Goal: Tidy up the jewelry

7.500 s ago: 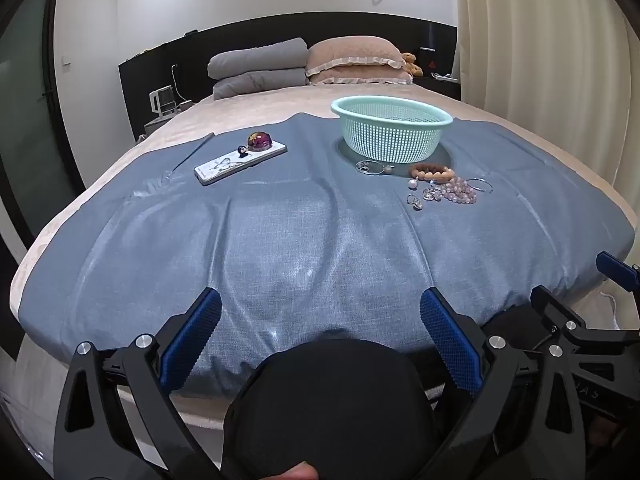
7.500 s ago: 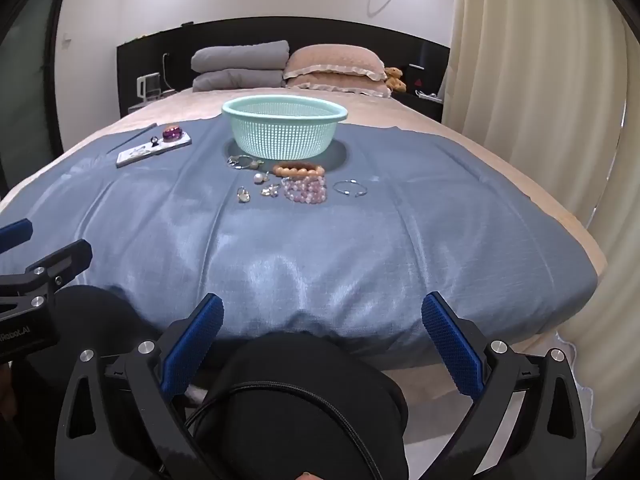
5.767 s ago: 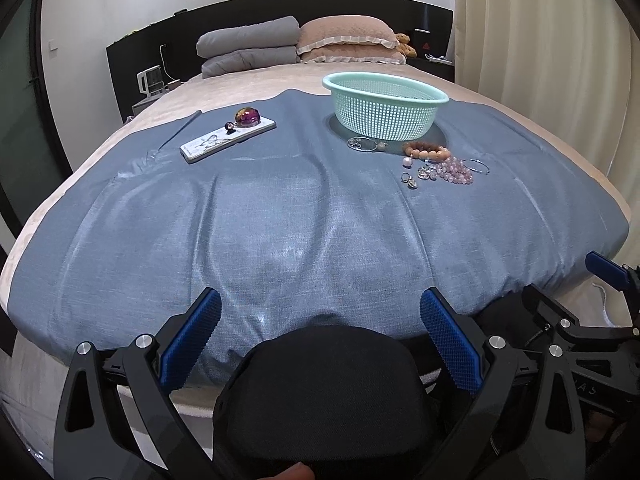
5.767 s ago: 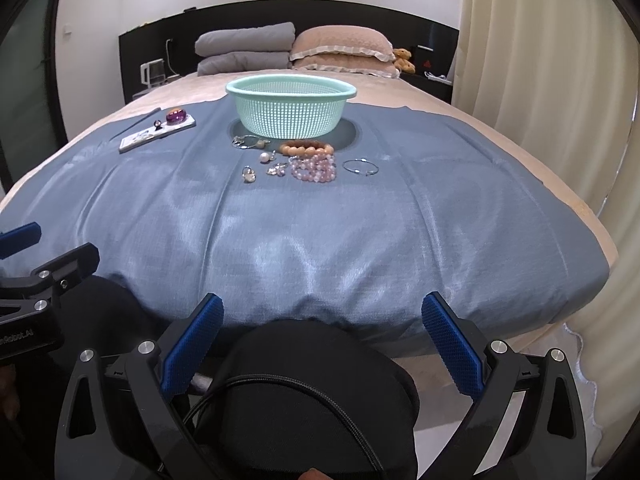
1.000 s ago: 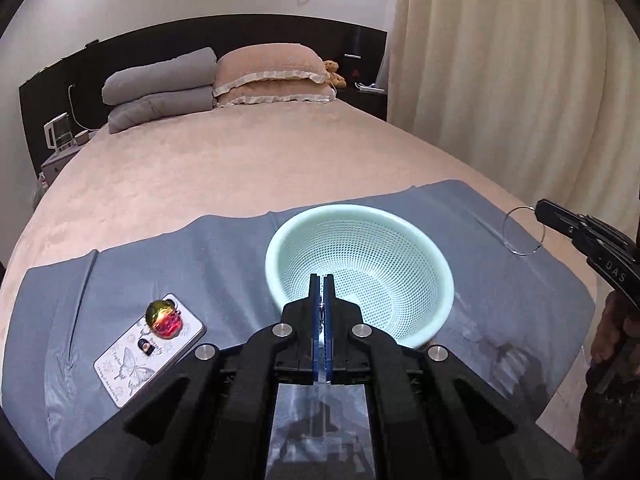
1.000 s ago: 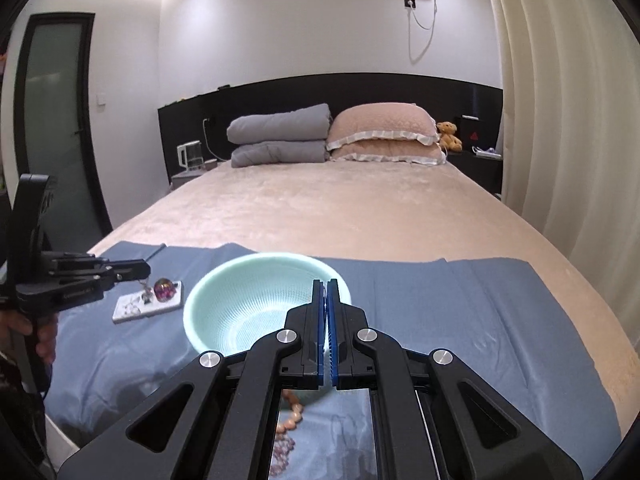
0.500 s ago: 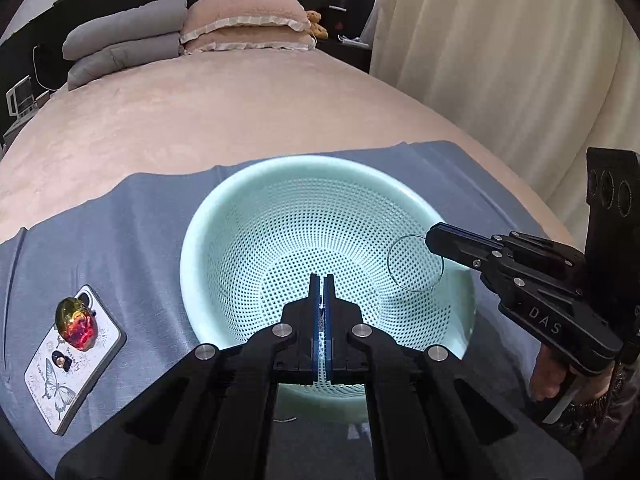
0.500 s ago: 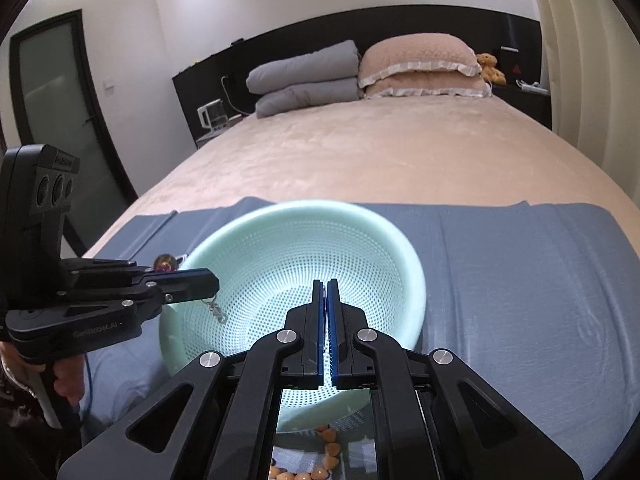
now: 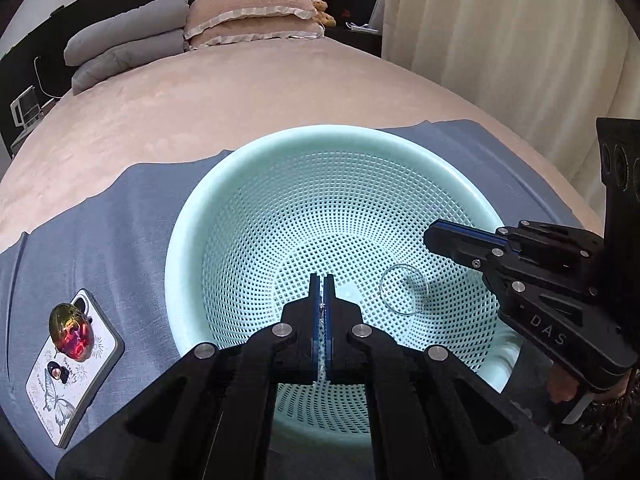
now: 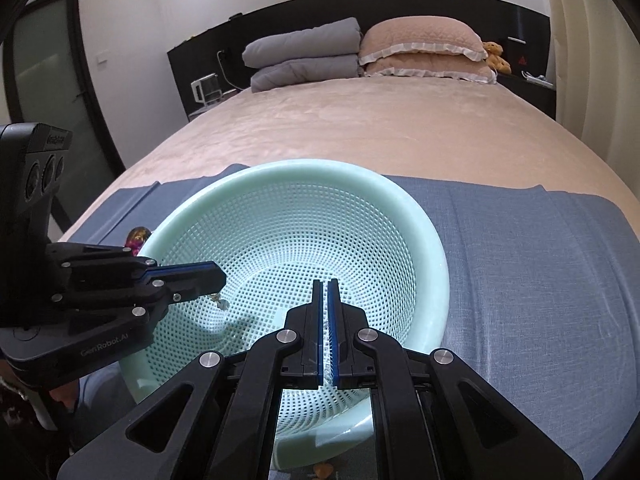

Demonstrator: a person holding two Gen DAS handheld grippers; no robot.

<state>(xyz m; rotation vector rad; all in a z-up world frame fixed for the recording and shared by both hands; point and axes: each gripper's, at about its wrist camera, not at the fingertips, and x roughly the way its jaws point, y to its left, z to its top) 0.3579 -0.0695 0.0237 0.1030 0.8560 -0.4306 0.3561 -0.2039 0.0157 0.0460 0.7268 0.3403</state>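
Observation:
A mint-green mesh basket (image 9: 192, 216) (image 10: 428, 236) stands on the blue cloth. Both grippers hang over its inside. My left gripper (image 9: 322, 280) (image 10: 218, 272) is shut on a small silver earring (image 10: 221, 302) that dangles below its tips. My right gripper (image 10: 326, 284) (image 9: 430, 236) has its jaws almost together. A thin silver bangle (image 9: 404, 290) lies free against the basket's inner wall, below the right fingertips and apart from them.
A phone (image 9: 72, 364) with a shiny red-gold ornament (image 9: 72, 330) lies on the blue cloth (image 10: 540, 264) left of the basket. An orange bead (image 10: 323, 470) shows at the basket's near side. Pillows (image 10: 424, 50) and curtains (image 9: 520, 40) are behind.
Both grippers have come lower into the basket. The bangle that hung from the right gripper's tips has dropped and now lies on the basket wall. The left still holds the earring.

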